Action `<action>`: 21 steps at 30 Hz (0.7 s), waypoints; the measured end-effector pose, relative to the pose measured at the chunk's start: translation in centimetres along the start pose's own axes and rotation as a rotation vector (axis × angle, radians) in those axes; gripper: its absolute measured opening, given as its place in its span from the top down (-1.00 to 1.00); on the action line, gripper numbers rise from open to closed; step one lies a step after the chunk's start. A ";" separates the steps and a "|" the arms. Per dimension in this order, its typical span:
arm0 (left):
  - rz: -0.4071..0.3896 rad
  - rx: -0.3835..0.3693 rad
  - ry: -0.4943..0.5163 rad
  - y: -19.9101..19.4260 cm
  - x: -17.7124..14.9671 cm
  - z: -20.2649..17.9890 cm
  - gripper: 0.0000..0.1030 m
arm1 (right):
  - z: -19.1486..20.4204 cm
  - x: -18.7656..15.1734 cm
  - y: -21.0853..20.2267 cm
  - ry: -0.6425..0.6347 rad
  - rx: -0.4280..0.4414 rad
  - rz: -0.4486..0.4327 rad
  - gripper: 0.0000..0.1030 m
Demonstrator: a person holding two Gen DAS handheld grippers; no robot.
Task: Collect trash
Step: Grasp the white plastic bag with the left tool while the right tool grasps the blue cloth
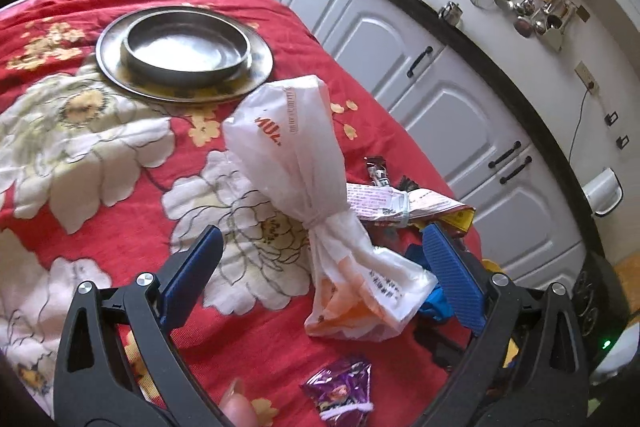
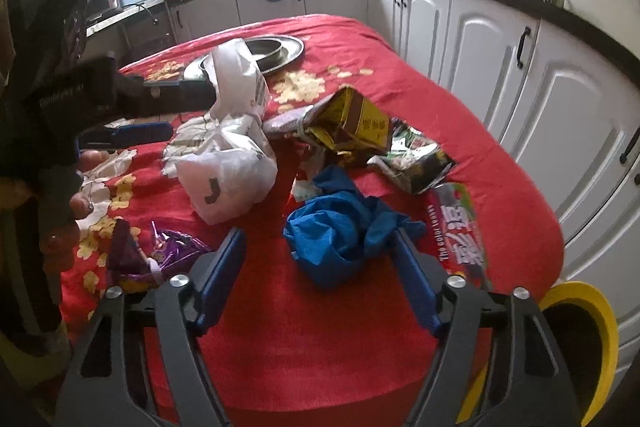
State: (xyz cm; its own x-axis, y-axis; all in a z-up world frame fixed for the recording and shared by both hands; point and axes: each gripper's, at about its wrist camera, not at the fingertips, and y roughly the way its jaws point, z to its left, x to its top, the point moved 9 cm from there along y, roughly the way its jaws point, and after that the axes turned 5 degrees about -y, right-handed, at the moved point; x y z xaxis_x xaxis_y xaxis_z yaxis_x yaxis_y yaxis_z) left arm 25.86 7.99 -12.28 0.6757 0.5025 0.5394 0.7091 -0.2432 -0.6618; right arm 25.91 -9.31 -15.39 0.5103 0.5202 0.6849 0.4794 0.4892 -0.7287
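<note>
2 views. Left wrist: left gripper [image 1: 320,263], jaws spread, straddles a tied white plastic bag [image 1: 304,179] on the red-clothed counter [image 1: 120,187]; light, slippery, best pinched at its knotted neck. Right wrist: right gripper [image 2: 320,259], jaws spread, flanks a soft crumpled blue bag [image 2: 344,235].

White plastic bag [image 1: 316,211], tied at the middle, lies between left gripper [image 1: 320,267] fingers; purple wrapper [image 1: 340,387] below them. Crumpled blue bag [image 2: 344,239] between right gripper [image 2: 320,259] fingers.
</note>
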 end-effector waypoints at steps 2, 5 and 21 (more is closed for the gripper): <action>0.029 -0.015 0.009 0.5 0.0 -0.4 -0.78 | 0.0 -0.1 0.4 0.000 0.009 0.010 -0.19; 0.043 -0.008 0.041 1.1 -0.2 -1.0 -0.78 | -0.1 -0.6 0.8 0.010 0.023 0.023 0.06; 0.125 -0.086 -0.027 2.8 -2.7 -0.5 0.02 | -0.2 -2.4 -0.2 0.051 0.085 0.040 0.64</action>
State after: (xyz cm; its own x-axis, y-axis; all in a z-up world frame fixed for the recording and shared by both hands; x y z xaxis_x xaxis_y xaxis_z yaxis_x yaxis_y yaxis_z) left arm 26.11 5.51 -15.36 0.7551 0.4859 0.4402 0.6350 -0.3748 -0.6755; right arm 24.70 -10.81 -16.88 0.5640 0.5053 0.6531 0.3968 0.5278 -0.7510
